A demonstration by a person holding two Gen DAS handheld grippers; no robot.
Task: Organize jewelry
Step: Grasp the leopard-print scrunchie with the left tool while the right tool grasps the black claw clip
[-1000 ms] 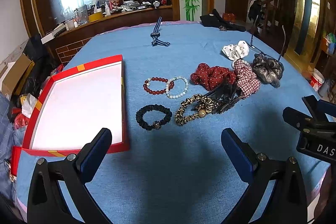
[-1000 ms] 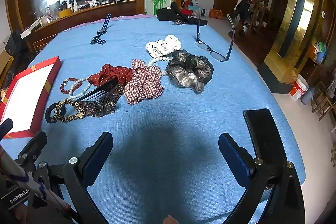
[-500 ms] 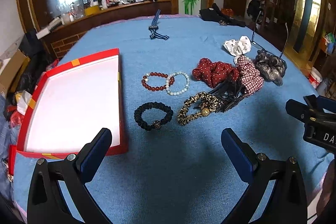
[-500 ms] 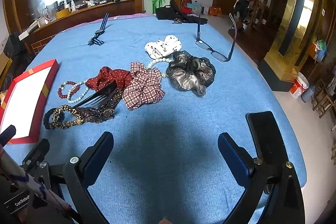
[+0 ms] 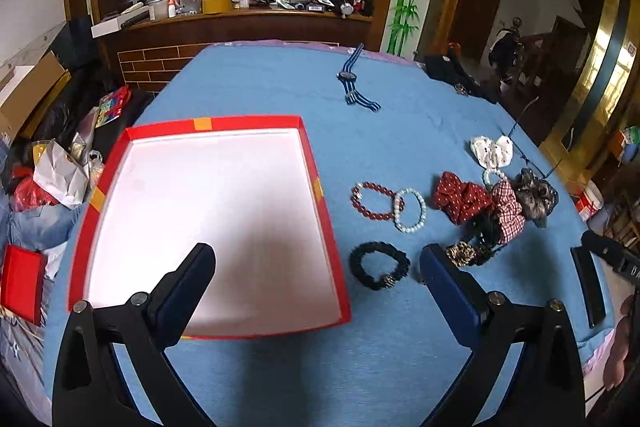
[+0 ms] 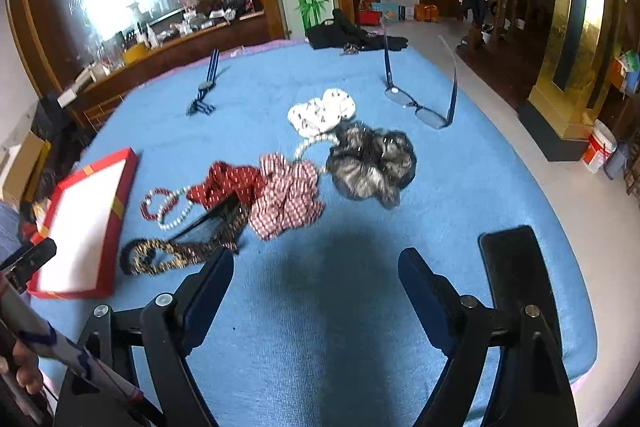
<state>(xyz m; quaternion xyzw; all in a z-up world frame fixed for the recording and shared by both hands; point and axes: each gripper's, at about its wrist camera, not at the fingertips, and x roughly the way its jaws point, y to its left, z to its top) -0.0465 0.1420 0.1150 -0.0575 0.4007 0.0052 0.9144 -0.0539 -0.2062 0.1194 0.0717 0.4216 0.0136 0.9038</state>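
A red box with a white inside (image 5: 208,219) (image 6: 88,223) lies on the blue tablecloth. Right of it are a red bead bracelet (image 5: 370,201), a white bead bracelet (image 5: 410,210) and a black hair tie (image 5: 378,265). Further right sits a pile of scrunchies: red dotted (image 5: 460,197) (image 6: 224,185), plaid (image 6: 286,201), grey (image 6: 370,165), white (image 6: 322,113), plus a leopard band (image 6: 160,255). My left gripper (image 5: 316,267) hangs open over the box's near right corner. My right gripper (image 6: 316,271) hovers above bare cloth in front of the pile, jaws closing with nothing between them.
A striped watch (image 5: 354,81) lies at the far side and glasses (image 6: 424,107) at the far right. A black phone (image 6: 520,279) rests near the right edge. Cluttered counter and bags stand beyond the table's left side.
The left gripper has swung left, so the box now fills the middle of its view. The right gripper rose a little and its jaws narrowed.
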